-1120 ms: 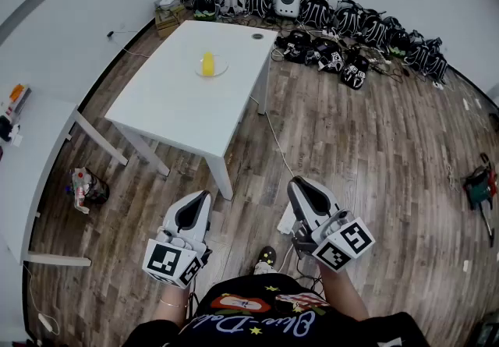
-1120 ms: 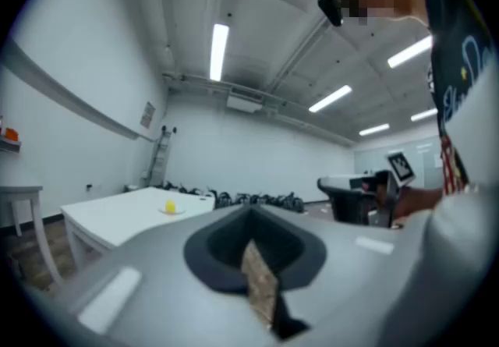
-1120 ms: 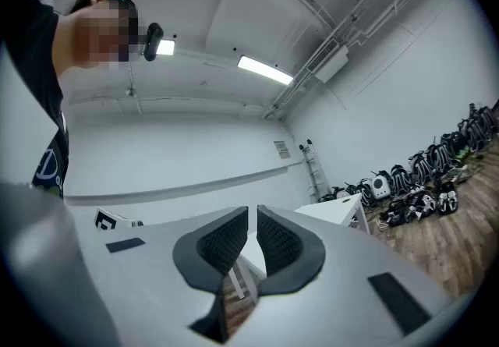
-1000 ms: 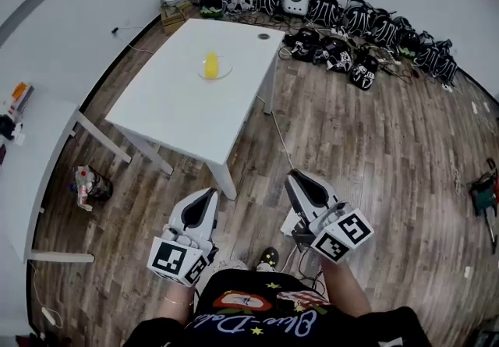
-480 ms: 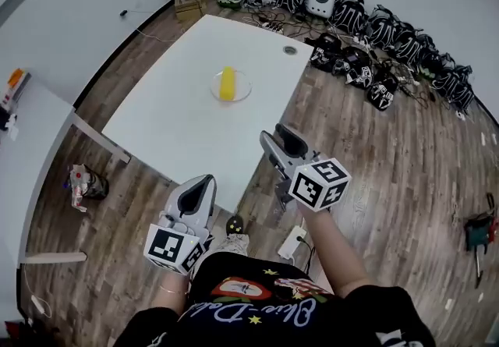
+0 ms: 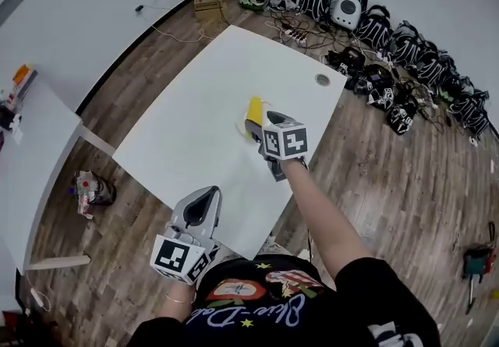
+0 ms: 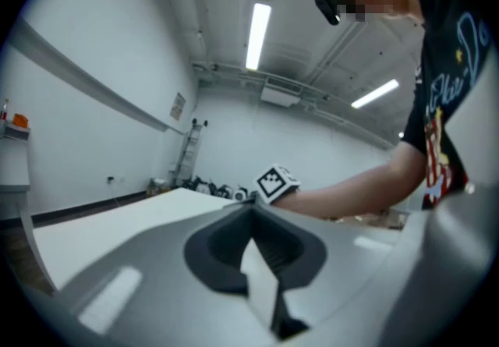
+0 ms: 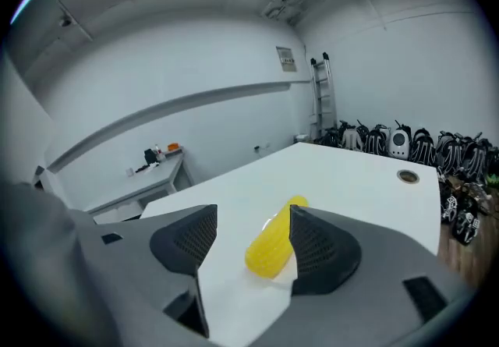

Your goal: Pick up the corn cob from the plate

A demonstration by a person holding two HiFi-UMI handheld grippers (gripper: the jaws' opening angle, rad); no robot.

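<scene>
A yellow corn cob (image 6: 254,110) lies on a clear plate (image 6: 241,127) in the middle of the white table (image 6: 187,135). My right gripper (image 6: 257,124) reaches over the table to it. Its jaws are opening. In the right gripper view the corn cob (image 8: 274,248) lies just ahead between the jaws of the right gripper (image 8: 253,214), close to the right-hand pad, and no pad presses on it. My left gripper (image 6: 204,197) hangs at the table's near edge, far from the plate. In its own view, the left gripper (image 7: 251,211) is shut and holds nothing.
A round cable hole (image 6: 322,79) sits near the table's far right corner. Several backpacks (image 6: 374,26) line the wall behind. A second white table (image 6: 31,158) stands at the left, a small bag (image 6: 92,188) on the floor beside it. A ladder (image 8: 321,96) leans on the far wall.
The person has walked up to the table. My right gripper swung forward over the table to the corn and its jaws came apart. My left gripper moved up to the table's near edge, still shut.
</scene>
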